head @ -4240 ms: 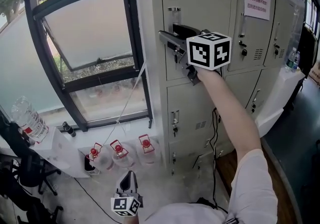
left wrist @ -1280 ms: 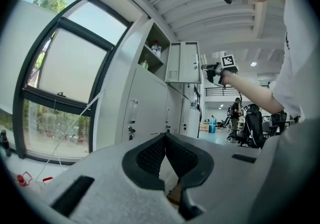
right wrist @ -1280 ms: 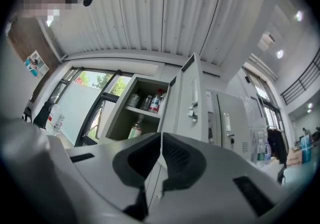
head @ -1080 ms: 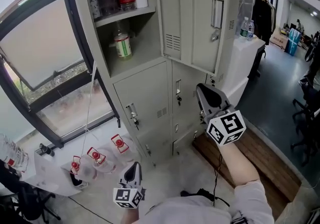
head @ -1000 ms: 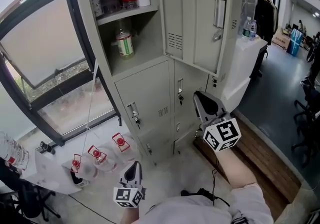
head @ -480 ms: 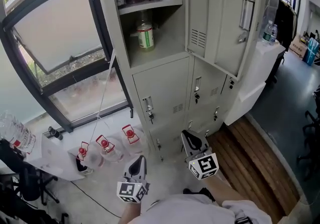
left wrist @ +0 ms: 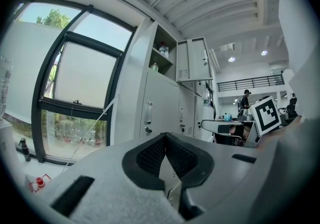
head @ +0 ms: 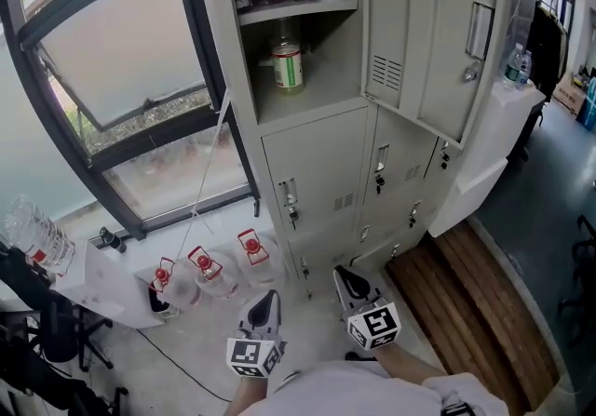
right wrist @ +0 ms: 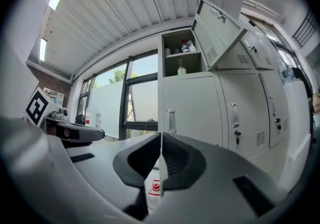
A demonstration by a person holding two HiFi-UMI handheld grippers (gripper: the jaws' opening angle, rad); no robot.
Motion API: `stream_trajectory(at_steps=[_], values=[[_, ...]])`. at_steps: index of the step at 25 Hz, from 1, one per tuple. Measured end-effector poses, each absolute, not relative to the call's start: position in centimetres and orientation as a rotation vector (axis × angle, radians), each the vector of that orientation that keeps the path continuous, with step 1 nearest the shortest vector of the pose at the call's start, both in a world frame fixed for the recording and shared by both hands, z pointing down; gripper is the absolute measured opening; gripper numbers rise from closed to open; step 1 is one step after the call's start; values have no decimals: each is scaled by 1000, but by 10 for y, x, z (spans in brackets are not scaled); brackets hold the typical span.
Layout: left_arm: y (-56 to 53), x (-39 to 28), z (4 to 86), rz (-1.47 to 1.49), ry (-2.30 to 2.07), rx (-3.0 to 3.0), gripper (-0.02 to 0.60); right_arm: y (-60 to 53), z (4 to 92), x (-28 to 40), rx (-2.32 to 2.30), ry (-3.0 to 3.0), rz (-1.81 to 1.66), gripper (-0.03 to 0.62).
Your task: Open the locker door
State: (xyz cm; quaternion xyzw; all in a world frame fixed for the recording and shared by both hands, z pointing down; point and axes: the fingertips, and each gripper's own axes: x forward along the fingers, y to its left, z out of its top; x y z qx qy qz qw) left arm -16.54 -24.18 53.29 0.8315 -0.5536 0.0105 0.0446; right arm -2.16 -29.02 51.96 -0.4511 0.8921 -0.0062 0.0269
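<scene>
Well, locker door (head: 438, 33): standing open at upper right of the frame, beside a shelf holding a bottle (head: 288, 65).
Left gripper (head: 265, 299): bottom centre, fingers pressed together, empty.
Right gripper (head: 345, 276): just beside it, fingers pressed together, empty.

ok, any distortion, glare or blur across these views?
Head view: sharp, evenly lit; locker edges bow mildly. Left gripper view: strong fisheye, black corners, left tool soft up close, ceiling lamps blown out. Right gripper view: same fisheye, open locker door bent, window bright.
</scene>
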Motion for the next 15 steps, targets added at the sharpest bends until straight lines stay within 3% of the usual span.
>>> stream_trajectory(at_steps=[15], values=[[-243, -174, 533, 6, -1707, 2521, 3, -280, 528, -44, -1315, 2801, -58, 14]])
